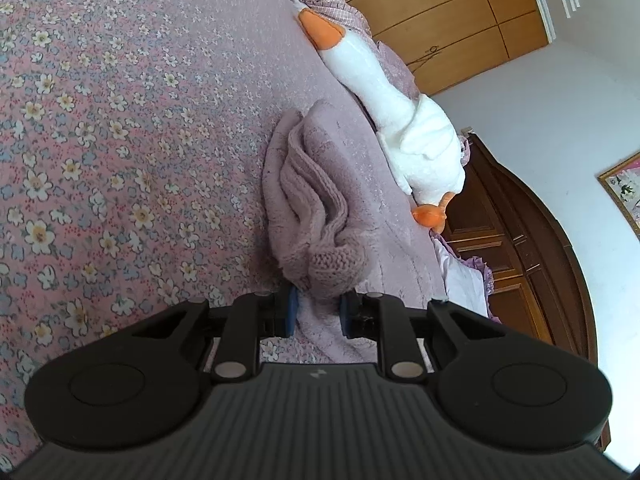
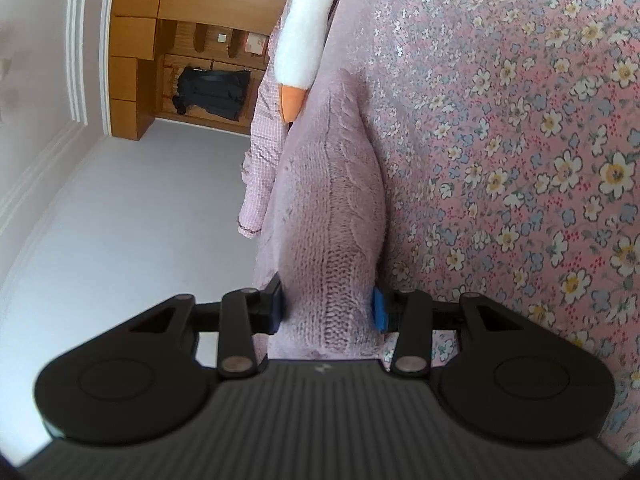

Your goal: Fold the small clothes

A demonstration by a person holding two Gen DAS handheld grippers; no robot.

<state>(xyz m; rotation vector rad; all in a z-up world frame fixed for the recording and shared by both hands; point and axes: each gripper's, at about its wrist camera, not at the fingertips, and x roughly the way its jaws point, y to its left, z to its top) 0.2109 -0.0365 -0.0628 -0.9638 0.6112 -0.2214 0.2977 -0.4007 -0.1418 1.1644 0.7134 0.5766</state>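
The mauve knit sweater [image 1: 312, 208] lies bunched on the floral bedspread [image 1: 100, 140], its long axis running straight away from both tools, the left tool [image 1: 318, 312] narrowly pinching its near edge and the right tool [image 2: 328, 308] clamped around its ribbed end, beside a plush goose [image 1: 400, 120] and wooden wardrobes [image 1: 460, 12].

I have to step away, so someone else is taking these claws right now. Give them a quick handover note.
Left claw: shut on a bunched end of the mauve knit sweater.
Right claw: shut on a wider band of the same sweater.
The sweater lies by the edge of the flowered bedspread, next to a toy goose.
Done: both ends gripped.
Left: it looks rumpled, so the fold seems not finished yet.
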